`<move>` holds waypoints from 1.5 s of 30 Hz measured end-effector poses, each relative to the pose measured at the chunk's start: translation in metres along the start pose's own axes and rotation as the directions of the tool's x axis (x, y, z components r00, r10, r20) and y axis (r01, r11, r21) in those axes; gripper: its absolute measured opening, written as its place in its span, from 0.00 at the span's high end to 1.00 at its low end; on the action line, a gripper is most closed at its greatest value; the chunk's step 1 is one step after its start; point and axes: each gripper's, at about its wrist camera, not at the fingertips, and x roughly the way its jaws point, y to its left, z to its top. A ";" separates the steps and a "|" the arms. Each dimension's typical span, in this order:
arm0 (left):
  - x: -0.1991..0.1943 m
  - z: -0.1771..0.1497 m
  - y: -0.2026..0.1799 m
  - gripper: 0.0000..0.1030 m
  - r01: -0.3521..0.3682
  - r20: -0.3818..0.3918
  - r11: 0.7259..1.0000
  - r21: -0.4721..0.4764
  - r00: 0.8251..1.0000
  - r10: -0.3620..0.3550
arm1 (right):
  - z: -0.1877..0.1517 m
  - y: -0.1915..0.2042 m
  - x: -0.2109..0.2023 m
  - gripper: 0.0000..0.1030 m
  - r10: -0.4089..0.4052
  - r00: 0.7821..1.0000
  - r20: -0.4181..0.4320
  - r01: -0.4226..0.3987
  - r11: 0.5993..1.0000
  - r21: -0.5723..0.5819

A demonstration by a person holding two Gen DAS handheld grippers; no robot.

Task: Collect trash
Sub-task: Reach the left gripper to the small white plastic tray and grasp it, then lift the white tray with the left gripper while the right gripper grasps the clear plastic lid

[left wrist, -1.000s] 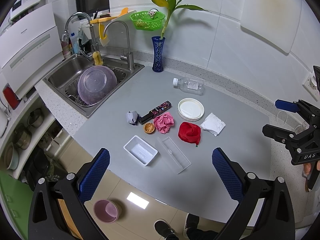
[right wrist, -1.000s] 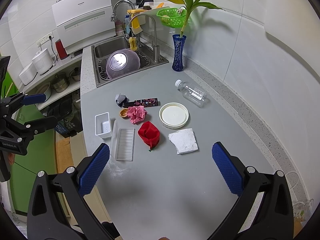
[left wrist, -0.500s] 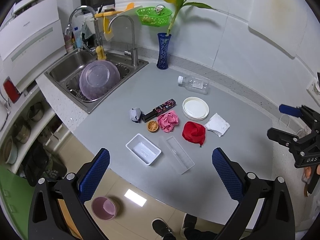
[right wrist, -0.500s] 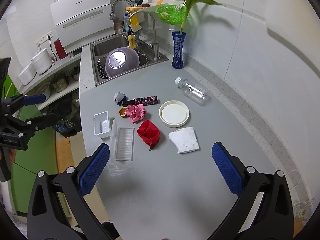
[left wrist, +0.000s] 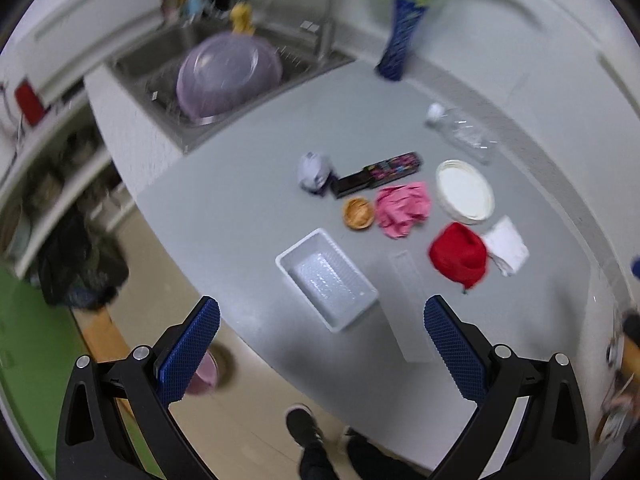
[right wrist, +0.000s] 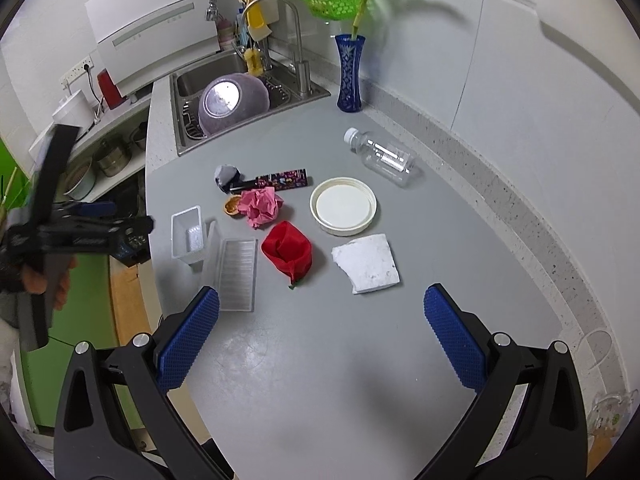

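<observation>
Trash lies mid-counter: a red crumpled wrapper (right wrist: pixel 289 251), pink crumpled paper (right wrist: pixel 262 207), a white napkin (right wrist: pixel 366 263), a grey wad (right wrist: pixel 225 175), a dark printed box (right wrist: pixel 280 181), an orange cap (right wrist: pixel 232 205), a clear bottle (right wrist: pixel 382 156), a white lid (right wrist: pixel 343 205), a white tray (right wrist: pixel 187 233) and a clear tray lid (right wrist: pixel 237 273). The left wrist view shows the tray (left wrist: pixel 326 278) and red wrapper (left wrist: pixel 460 256). My left gripper (left wrist: pixel 318 340) is open, above the counter's front edge. My right gripper (right wrist: pixel 320 334) is open above bare counter, near the napkin.
A sink (right wrist: pixel 240 96) with an upturned purple bowl (right wrist: pixel 232 102) sits at the back left. A blue vase (right wrist: pixel 350 74) with a plant stands by the wall. A pink bin (left wrist: pixel 204 372) and black bag (left wrist: pixel 80 268) are on the floor below the counter edge.
My left gripper has swung forward and down toward the counter, so the white tray looks closer and the view blurs. My right gripper has barely moved. Both stay open.
</observation>
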 end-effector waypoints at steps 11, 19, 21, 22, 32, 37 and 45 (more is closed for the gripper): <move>0.072 0.013 0.012 0.05 -0.022 -0.143 0.970 -0.241 0.990 -0.014 | -0.003 -0.010 0.016 0.03 0.002 0.999 -0.032 -0.001 1.000 0.006; 0.097 0.012 0.015 0.40 -0.001 -0.184 0.938 -0.347 0.981 -0.067 | -0.004 -0.017 0.020 0.03 0.006 0.999 -0.039 -0.005 1.000 0.020; 0.095 0.014 0.014 0.47 0.005 -0.175 0.938 -0.345 0.982 -0.070 | -0.005 -0.018 0.021 0.03 0.010 0.999 -0.040 -0.009 1.000 0.022; 0.094 0.015 0.013 0.49 0.007 -0.169 0.936 -0.353 0.983 -0.071 | -0.004 -0.018 0.021 0.03 0.013 0.999 -0.041 -0.012 1.000 0.023; 0.076 0.019 0.017 0.55 0.064 -0.091 0.942 -0.331 0.991 -0.099 | -0.002 0.000 0.036 0.03 0.056 0.997 -0.058 -0.055 0.998 0.015; 0.047 0.015 0.020 0.55 0.075 -0.040 0.958 -0.275 0.995 -0.090 | 0.003 0.026 0.052 0.03 0.083 0.993 -0.081 -0.085 0.996 -0.013; 0.002 0.003 0.034 0.55 0.070 0.035 0.977 -0.201 0.997 -0.064 | 0.010 0.073 0.087 0.03 0.131 0.983 -0.131 -0.141 0.988 -0.066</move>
